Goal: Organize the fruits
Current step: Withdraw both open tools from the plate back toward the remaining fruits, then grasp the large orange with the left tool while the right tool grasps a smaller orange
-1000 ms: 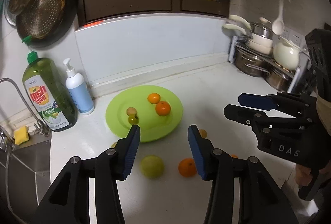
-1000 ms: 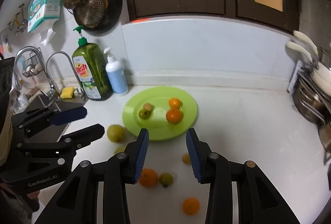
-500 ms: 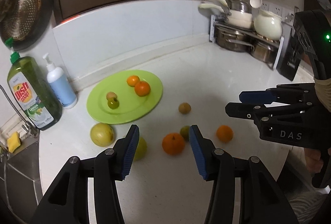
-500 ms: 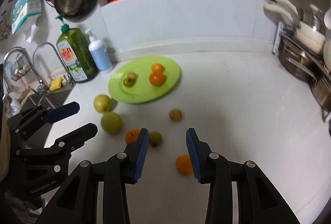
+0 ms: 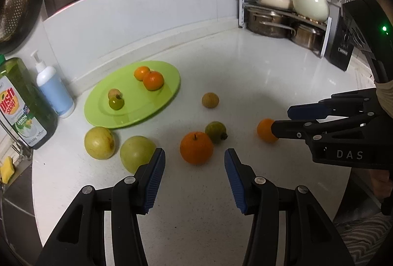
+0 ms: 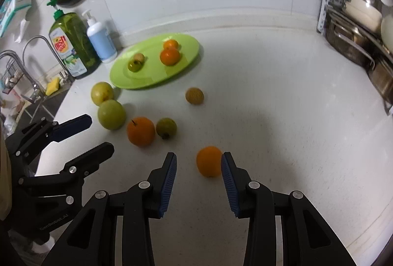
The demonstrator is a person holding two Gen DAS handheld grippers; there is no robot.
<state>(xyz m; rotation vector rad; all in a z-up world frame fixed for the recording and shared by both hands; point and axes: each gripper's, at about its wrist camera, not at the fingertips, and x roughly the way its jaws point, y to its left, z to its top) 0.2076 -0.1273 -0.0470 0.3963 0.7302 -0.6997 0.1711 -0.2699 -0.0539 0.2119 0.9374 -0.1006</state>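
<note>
The white surface (image 5: pixel 245 84) carries a green plate (image 5: pixel 103 116) and a scatter of loose fruit in front of it. The plate is the one container in play: it holds two oranges touching at its far side and a small green fruit touching a small tan one near its middle, with bare room left.

Off the plate, largest first: a yellow-green fruit (image 5: pixel 99 142) and a pale green fruit (image 5: pixel 136 153) lie side by side just in front of the rim. Both look firm and fairly heavy, and best taken across the widest part. Next is a large orange (image 5: pixel 196 148) with a small green fruit (image 5: pixel 215 132) close behind it, then a small orange (image 6: pixel 208 160) and a small brown fruit (image 6: pixel 194 95) lying apart. All are round and smooth, likely to roll if nudged off-centre.

The left gripper (image 5: pixel 194 176) hangs open and empty just short of the large orange. The right gripper (image 6: pixel 198 176) is open too, holding nothing, with the small orange between its fingertips nearer the right one.
</note>
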